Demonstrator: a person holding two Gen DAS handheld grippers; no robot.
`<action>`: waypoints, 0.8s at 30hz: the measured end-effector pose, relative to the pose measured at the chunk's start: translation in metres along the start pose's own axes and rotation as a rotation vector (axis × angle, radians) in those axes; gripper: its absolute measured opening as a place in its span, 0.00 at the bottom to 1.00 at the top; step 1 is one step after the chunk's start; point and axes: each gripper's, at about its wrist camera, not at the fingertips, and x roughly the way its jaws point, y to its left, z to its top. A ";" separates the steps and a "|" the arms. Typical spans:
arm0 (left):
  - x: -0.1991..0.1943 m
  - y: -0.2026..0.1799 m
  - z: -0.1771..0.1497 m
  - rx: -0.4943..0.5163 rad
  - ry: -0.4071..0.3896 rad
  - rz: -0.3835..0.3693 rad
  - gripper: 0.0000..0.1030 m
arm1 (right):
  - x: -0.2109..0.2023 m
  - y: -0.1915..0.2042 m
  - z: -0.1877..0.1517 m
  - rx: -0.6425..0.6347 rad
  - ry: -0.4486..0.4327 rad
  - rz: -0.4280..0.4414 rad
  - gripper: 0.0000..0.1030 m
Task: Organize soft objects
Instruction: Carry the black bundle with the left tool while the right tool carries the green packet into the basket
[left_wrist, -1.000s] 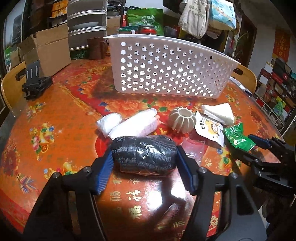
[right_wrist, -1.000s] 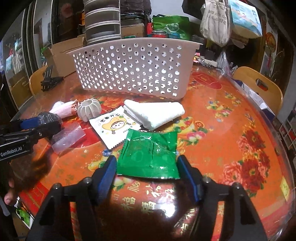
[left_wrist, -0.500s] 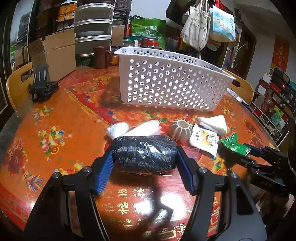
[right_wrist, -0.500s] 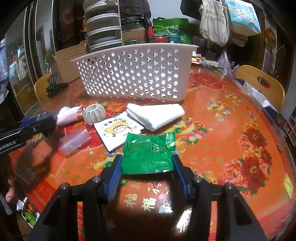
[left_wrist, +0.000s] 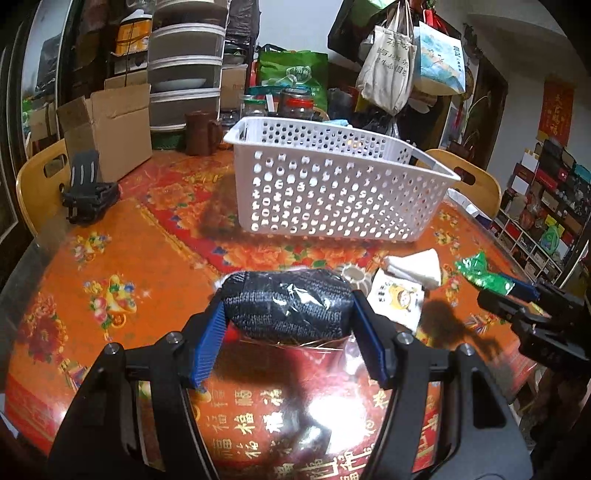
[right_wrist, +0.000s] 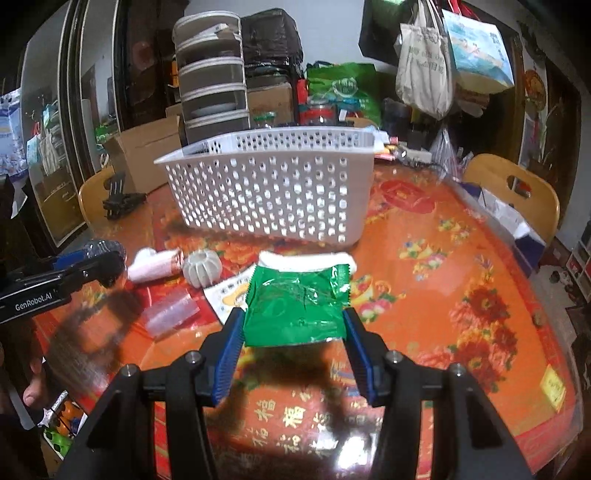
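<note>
We are seeing the left claw (left_wrist: 288, 314) pinching a dark knitted roll wrapped in clear film (left_wrist: 286, 304) between its two blue pads, the roll hanging clear above the tabletop (left_wrist: 122, 258) in the lower middle of the left wrist view. The right claw (right_wrist: 293, 332) is gripping one green foil packet (right_wrist: 295, 310) by its side edges, and the packet is buckling upward in the centre of the right wrist view, lifted off the cloth.

One white perforated basket (right_wrist: 273, 192) is standing in the upper middle of both views, its near wall facing us and its open top unobstructed. Between the claws and the basket the things are lying in a loose row: one folded white cloth (left_wrist: 415, 264), one cartoon-printed sachet (left_wrist: 397, 299), one ribbed pale ball (right_wrist: 201, 267), one pink-and-white soft bundle (right_wrist: 155, 262) and one clear plastic piece (right_wrist: 171, 310). The strip of orange cloth just before the basket's near wall is lying bare, and the right half of the right wrist view is showing open tabletop out to its curved rim.

At the far left edge one cardboard box (left_wrist: 107, 129) and one black stand (left_wrist: 86, 188) are sitting side by side. Two wooden chair backs (right_wrist: 513, 192) are showing beyond the rim, one at each side
</note>
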 end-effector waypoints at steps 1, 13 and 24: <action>-0.001 0.000 0.003 -0.002 -0.002 -0.001 0.60 | -0.002 0.000 0.003 -0.003 -0.007 0.000 0.51; -0.006 0.002 0.089 -0.010 -0.043 -0.010 0.60 | -0.018 -0.008 0.086 -0.042 -0.116 0.019 0.51; 0.067 -0.014 0.201 0.018 0.082 -0.009 0.60 | 0.047 -0.008 0.170 -0.088 -0.036 0.022 0.51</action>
